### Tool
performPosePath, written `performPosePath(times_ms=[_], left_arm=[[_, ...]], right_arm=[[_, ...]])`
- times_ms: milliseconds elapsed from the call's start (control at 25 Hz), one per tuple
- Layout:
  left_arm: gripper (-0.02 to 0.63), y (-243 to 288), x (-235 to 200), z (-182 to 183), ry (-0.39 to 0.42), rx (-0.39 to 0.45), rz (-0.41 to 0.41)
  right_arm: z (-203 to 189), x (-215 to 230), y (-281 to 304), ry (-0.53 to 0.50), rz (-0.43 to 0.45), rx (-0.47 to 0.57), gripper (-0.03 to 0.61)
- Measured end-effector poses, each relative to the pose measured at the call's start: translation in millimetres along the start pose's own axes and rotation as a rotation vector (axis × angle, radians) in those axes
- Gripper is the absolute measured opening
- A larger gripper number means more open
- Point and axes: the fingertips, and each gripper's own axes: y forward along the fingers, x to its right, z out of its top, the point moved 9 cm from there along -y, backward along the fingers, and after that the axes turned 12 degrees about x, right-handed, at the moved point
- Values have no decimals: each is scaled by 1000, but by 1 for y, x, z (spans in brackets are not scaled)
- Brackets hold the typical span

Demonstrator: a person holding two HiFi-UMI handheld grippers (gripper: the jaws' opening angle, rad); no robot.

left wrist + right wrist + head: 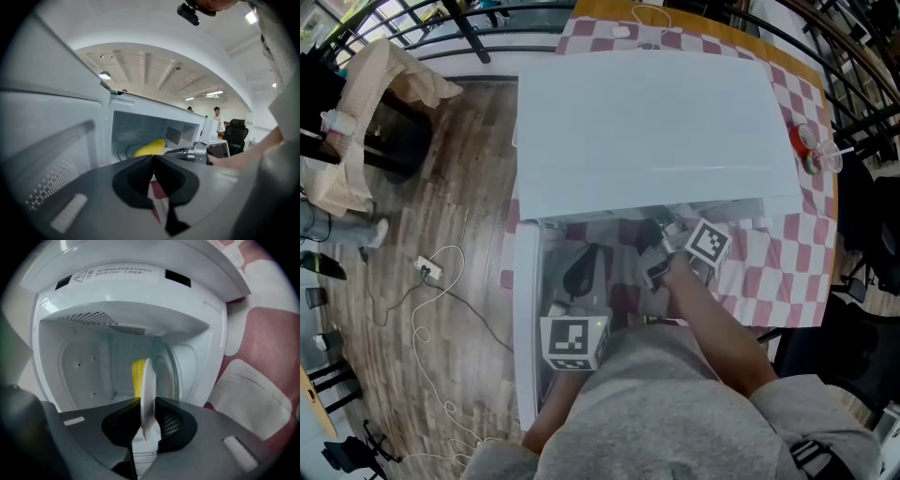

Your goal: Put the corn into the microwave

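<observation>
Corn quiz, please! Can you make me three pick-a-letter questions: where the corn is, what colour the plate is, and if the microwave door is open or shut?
1. Where is the corn?
A. on the floor
B. inside the microwave
C. on the checked cloth

2. What colour is the plate that the right claw pinches?
A. blue
B. black
C. white

3. How is the microwave's door?
A. open
B. shut
C. missing

Answers:
1 B: the left gripper view shows the yellow corn inside the microwave.
2 C: the right gripper view shows the claw closed on the rim of a white plate, with the corn just behind it.
3 A: in the head view the door stands out at the left, and both gripper views look straight into the microwave.
</observation>
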Motion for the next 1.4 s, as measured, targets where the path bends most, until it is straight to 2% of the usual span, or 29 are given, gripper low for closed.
performPosePath(times_ms=[120,240,440,640,760,1000,1120,1400], left_arm=[[11,-1,3,-1,3,-4,-6],[11,-1,6,-1,13,-6,-14],[11,-1,10,-1,28,-11,-26],[11,-2,16,-2,53,-19,-45],[11,-2,19,-1,63,-24,-51],[11,0,26,2,109,-24,-58],[11,1,27,2,115,-33,-49],[11,3,27,2,143,-56,-9]], right_arm=[[1,-5,0,-52,47,-32,151],[1,-12,-1,-145,103,-91,206],[-2,-19,-4,-362,172,-217,267],[-4,-20,-8,-634,175,-349,276],[-5,-26,-9,-781,145,-385,276],[-10,-28,-9,-1072,140,-503,276],[-10,-27,-11,-1133,102,-524,276],[-9,-20,-18,-1184,-37,-491,278]])
